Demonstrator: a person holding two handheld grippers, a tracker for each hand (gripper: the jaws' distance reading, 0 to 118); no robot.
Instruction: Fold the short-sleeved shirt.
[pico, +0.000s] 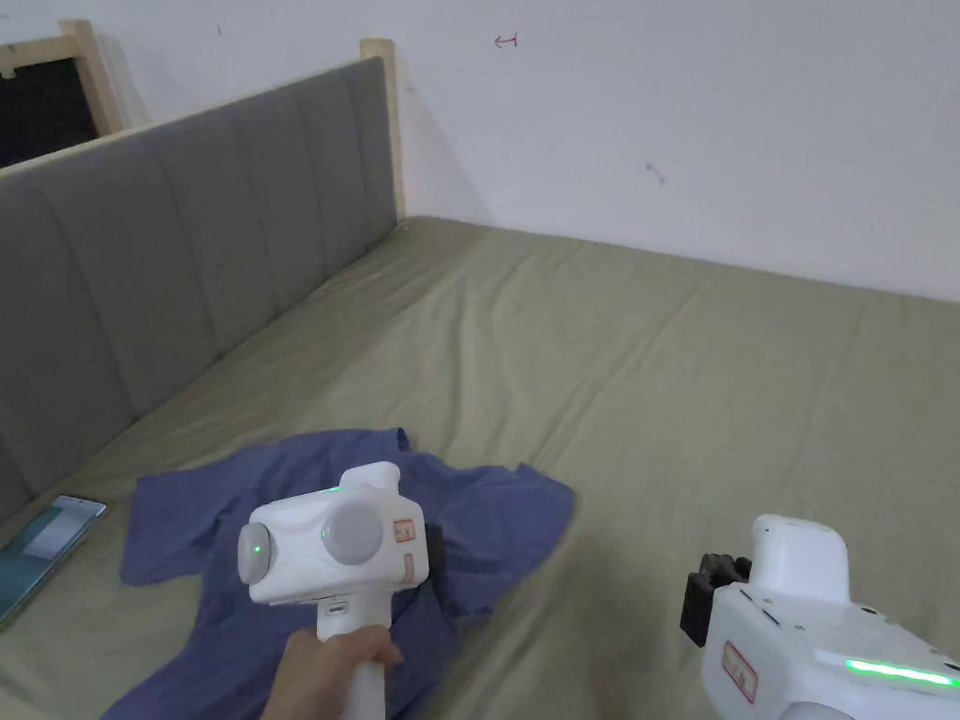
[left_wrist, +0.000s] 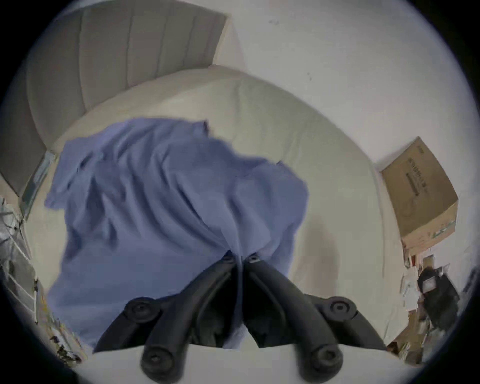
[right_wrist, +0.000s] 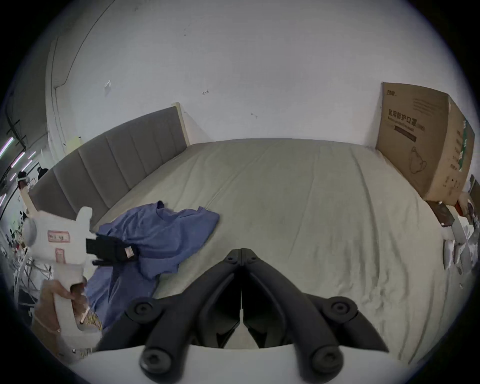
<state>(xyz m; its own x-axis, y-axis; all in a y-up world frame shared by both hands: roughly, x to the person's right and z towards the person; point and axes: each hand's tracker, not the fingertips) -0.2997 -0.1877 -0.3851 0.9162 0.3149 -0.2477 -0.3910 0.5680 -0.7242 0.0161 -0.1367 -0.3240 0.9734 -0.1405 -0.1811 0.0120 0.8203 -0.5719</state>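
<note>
Phone (pico: 42, 553) is lying at the far left of the bed (pico: 656, 375), just below the grey headboard (pico: 187, 234), close to the shirt's left edge but apart from it.

Blue short-sleeved shirt (pico: 487, 525) is sitting crumpled on the bed's left side, unfolded, with wrinkles running toward your left gripper (left_wrist: 240, 257). In the left gripper view, its jaws are closing together on a bunched fold of the fabric, cloth pinched between both tips and pulling up into a small peak. Your left hand (pico: 328, 670) is wrapping the white handle, and the gripper body is hovering over the middle of the shirt in the head view. The right gripper view is showing the same: black jaws buried in the blue cloth.

Right gripper (right_wrist: 241, 250) is hanging over bare sheet, well apart from the shirt on its right side. Its jaws are meeting tip to tip with nothing between them.

Cardboard box (right_wrist: 426, 145) is standing at the far right edge of the bed against the wall (pico: 703, 122).
</note>
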